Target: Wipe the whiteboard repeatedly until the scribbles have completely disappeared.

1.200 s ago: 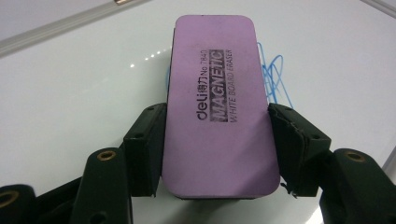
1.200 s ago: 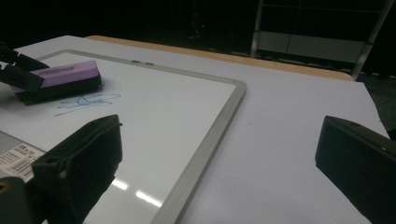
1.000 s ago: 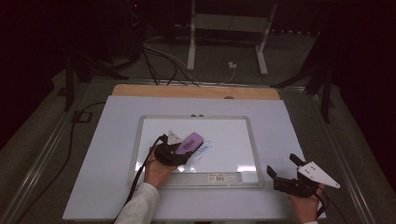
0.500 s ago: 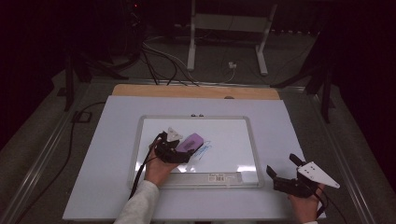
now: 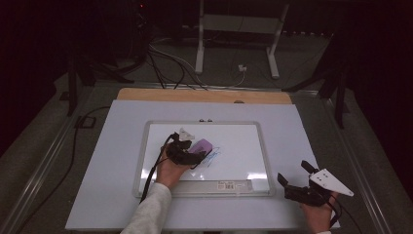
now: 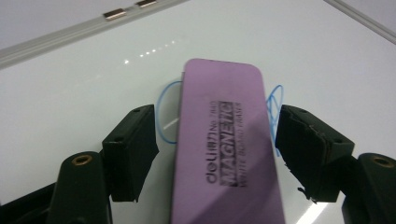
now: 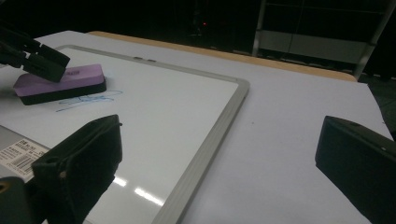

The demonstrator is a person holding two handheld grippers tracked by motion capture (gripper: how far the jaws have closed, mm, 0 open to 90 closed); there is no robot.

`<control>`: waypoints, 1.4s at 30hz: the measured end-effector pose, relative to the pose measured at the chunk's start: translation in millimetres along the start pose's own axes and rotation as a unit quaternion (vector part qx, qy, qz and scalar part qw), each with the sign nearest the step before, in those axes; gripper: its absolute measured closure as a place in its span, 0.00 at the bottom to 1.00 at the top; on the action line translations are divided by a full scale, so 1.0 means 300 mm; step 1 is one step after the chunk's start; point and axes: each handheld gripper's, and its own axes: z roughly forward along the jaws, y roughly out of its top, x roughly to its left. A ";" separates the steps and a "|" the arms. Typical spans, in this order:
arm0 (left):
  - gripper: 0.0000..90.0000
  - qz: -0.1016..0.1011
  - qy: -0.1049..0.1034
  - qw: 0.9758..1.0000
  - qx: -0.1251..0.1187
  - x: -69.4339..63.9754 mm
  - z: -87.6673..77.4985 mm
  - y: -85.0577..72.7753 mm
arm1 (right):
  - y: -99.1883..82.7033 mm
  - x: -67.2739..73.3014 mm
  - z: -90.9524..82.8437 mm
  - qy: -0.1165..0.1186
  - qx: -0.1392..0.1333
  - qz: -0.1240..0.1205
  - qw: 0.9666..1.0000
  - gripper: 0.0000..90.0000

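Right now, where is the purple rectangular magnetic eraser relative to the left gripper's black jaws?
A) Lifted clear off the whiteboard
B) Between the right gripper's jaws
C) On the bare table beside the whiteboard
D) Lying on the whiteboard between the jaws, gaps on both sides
D: in the left gripper view the purple rectangular magnetic eraser lies flat on the whiteboard over blue marker scribbles, and the left gripper straddles it with board visible either side.

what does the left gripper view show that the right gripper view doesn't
Left gripper view alone: the black print on top of the purple eraser, reading MAGNETIC, and clear gaps between the eraser's sides and the left gripper, whose jaws have just been closing.

Right gripper view alone: the whiteboard's barcode label, the bare table and the open right gripper.

Both: eraser, blue scribble, whiteboard.
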 end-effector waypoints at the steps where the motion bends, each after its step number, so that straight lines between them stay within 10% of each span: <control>1: 0.34 0.006 0.000 1.000 0.006 -0.010 0.011 -0.001 | 0.000 0.000 0.000 0.000 0.000 0.000 1.000 0.01; 10: 0.46 0.010 0.027 0.999 0.032 -0.014 0.037 0.004 | -0.001 -0.003 0.000 -0.001 0.002 0.000 1.000 0.01; 29: 0.46 -0.042 0.090 0.995 0.030 0.139 0.034 0.022 | -0.003 -0.003 0.004 0.001 0.004 0.000 1.000 0.01; 42: 0.46 0.021 0.068 0.996 0.047 0.011 0.055 0.034 | -0.001 -0.003 -0.001 0.000 0.002 0.001 1.000 0.01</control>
